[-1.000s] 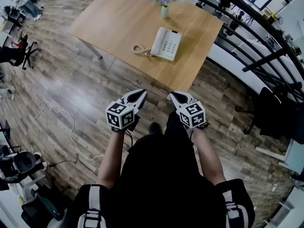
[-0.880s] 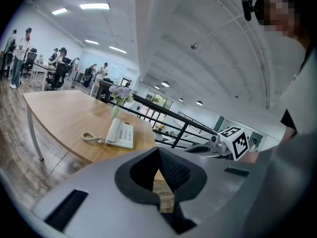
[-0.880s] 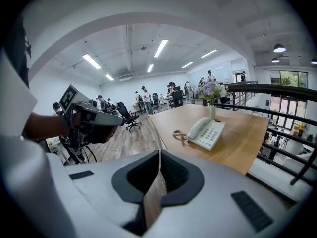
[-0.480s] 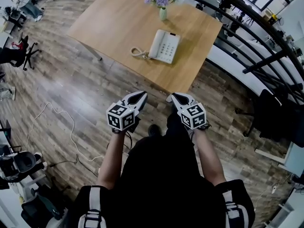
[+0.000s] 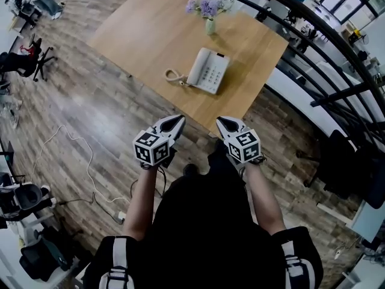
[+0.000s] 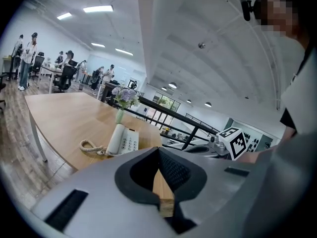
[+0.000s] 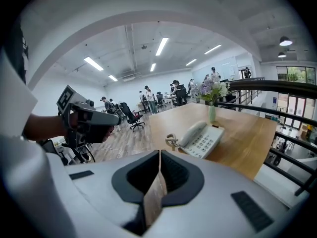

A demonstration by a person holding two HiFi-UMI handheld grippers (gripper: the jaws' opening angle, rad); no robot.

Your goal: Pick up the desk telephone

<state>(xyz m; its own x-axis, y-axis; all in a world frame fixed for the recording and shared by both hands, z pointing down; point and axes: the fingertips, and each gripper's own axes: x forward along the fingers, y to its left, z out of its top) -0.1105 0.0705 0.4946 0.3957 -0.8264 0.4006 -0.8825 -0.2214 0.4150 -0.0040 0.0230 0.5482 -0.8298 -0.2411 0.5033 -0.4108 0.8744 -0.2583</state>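
A white desk telephone [image 5: 208, 70] with a curled cord lies on the wooden table [image 5: 150, 29], near its front edge; it also shows as the telephone [image 6: 122, 140] and the telephone [image 7: 200, 138] in the gripper views. My left gripper [image 5: 178, 120] and right gripper [image 5: 219, 121] hover side by side over the floor just short of the table edge. Both are shut and hold nothing. The phone lies well ahead of both, untouched.
A vase of purple flowers [image 5: 209, 8] stands behind the phone. Black railings [image 5: 325, 53] run along the table's right side. A white cable [image 5: 84, 161] trails on the wooden floor at left. Office chairs [image 5: 24, 62] and people [image 6: 25, 58] are far off.
Both grippers and the person have moved forward toward the table; the table edge and phone now sit nearer to the jaw tips. Jaws stay shut.
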